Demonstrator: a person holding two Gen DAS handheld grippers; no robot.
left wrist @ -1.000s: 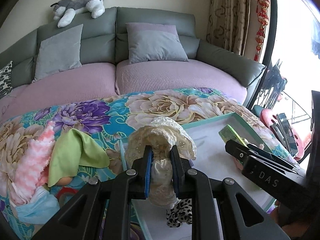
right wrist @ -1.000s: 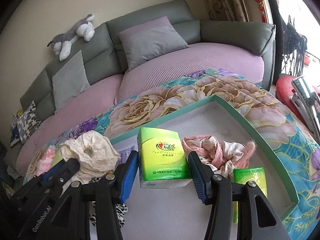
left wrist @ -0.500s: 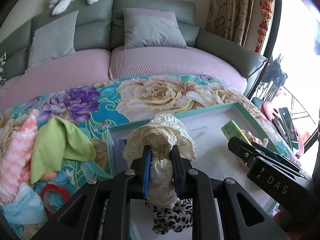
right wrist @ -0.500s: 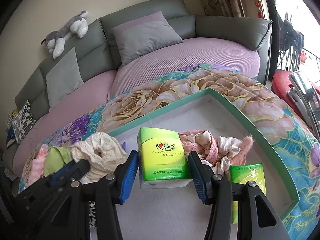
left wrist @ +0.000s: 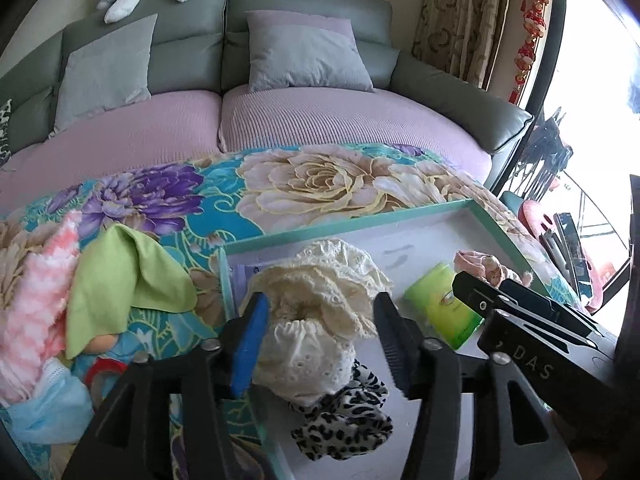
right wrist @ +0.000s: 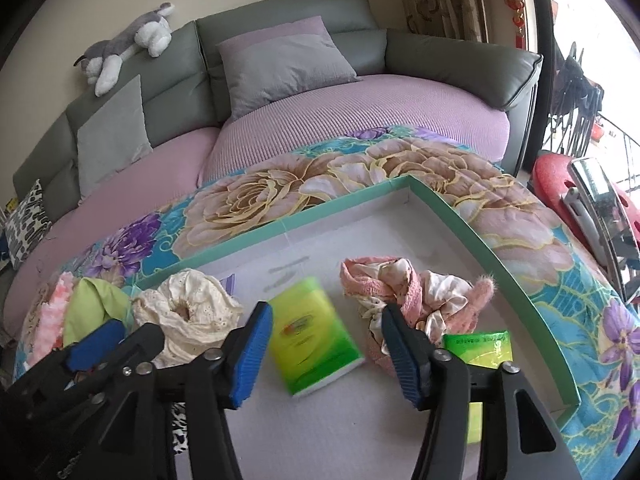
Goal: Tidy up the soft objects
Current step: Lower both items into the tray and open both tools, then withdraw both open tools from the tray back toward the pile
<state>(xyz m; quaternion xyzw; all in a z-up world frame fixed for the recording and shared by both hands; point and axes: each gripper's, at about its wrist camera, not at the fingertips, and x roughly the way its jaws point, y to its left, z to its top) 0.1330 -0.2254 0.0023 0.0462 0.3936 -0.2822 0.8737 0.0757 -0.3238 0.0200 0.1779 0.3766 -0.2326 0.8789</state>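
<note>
Left wrist view: left gripper [left wrist: 320, 332] jaws just opening, apart around cream lace cloth [left wrist: 320, 320], pads off it; cloth resting in teal tray [left wrist: 360, 222] atop leopard-print cloth [left wrist: 344, 420].

Right wrist view: right gripper [right wrist: 326, 350] jaws just opening, apart; green tissue pack [right wrist: 314, 346] released, lying in tray beside pink cloth [right wrist: 404, 300].

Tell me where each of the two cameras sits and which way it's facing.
Left wrist: rides the left gripper, angled down over its open fingers at the cream lace cloth in the tray; the right gripper shows too.
Right wrist: rides the right gripper, looking down between open fingers at a green tissue pack; the left gripper shows at the lower left.
Shared: tray, cloth, pack, sofa.
</note>
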